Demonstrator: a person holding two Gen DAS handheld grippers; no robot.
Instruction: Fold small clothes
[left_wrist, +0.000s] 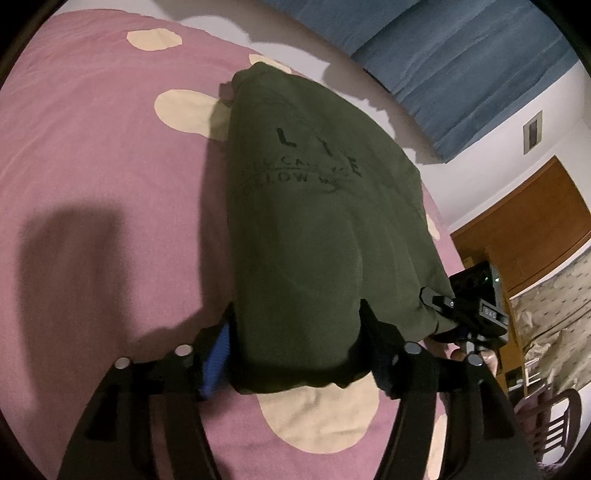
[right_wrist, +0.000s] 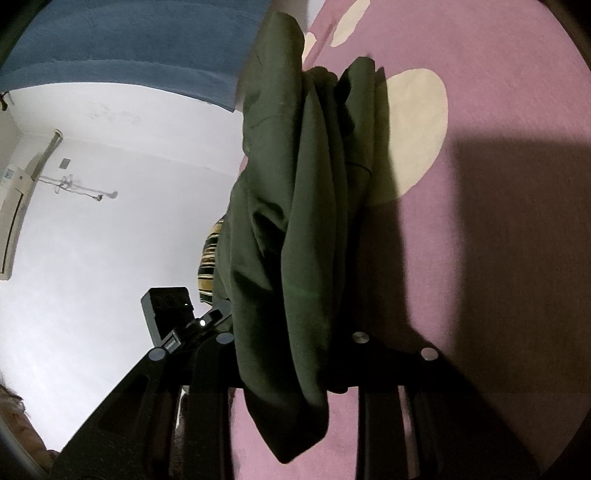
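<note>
A dark green garment (left_wrist: 314, 221) with black lettering stretches away from me over the pink bedspread (left_wrist: 92, 166), folded into a long thick bundle. Its near end bulges between the fingers of my left gripper (left_wrist: 297, 332), filling the gap beside the blue pad (left_wrist: 218, 362), and the gripper is shut on it. In the left wrist view my right gripper (left_wrist: 439, 302) clamps the garment's right corner. In the right wrist view the garment (right_wrist: 295, 221) hangs in creased folds, with the right gripper (right_wrist: 291, 339) shut on it. The left gripper (right_wrist: 210, 321) touches the cloth's left edge there.
The bedspread (right_wrist: 498, 110) is pink with large cream dots. A blue curtain (left_wrist: 461, 55) and a white wall lie beyond the bed. A wooden door (left_wrist: 535, 221) and a dark chair (left_wrist: 554, 424) stand at the right. Striped cloth (right_wrist: 208, 258) shows behind the garment.
</note>
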